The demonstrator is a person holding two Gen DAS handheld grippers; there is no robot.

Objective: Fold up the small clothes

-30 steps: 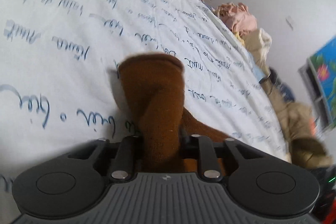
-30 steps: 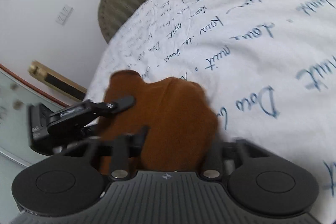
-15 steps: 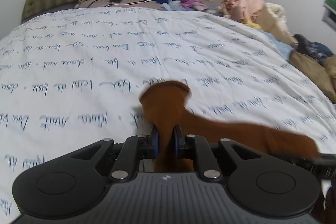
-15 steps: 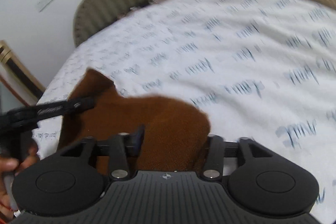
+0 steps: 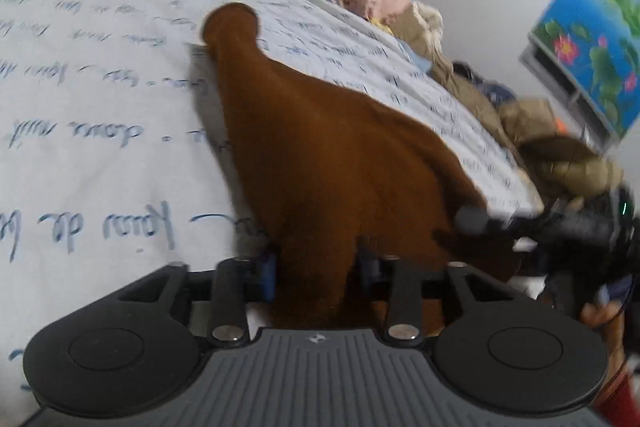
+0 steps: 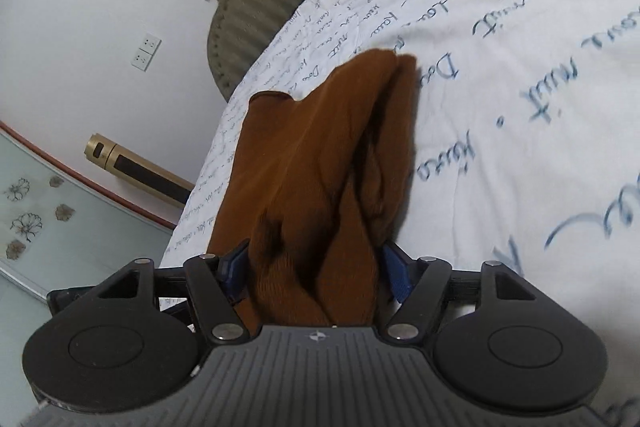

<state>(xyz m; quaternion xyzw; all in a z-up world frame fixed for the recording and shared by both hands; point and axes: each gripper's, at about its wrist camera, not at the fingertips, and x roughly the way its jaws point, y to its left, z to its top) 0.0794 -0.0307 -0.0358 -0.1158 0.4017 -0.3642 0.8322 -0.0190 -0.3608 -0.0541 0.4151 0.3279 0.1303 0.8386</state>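
- Left gripper (image 5: 316, 275): jaws opening, a soft brown knitted garment (image 5: 320, 155) bunched between its blue pads, which still touch it.
- Right gripper (image 6: 314, 275): jaws closing on the same garment's folds.
- Ahead of both, the garment drapes onto the white script-printed bedsheet (image 6: 520, 67).

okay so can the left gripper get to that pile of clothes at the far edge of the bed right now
Probably not as things stand: the left gripper has the brown garment between its opening jaws, and the clothes pile lies across the bedspread.
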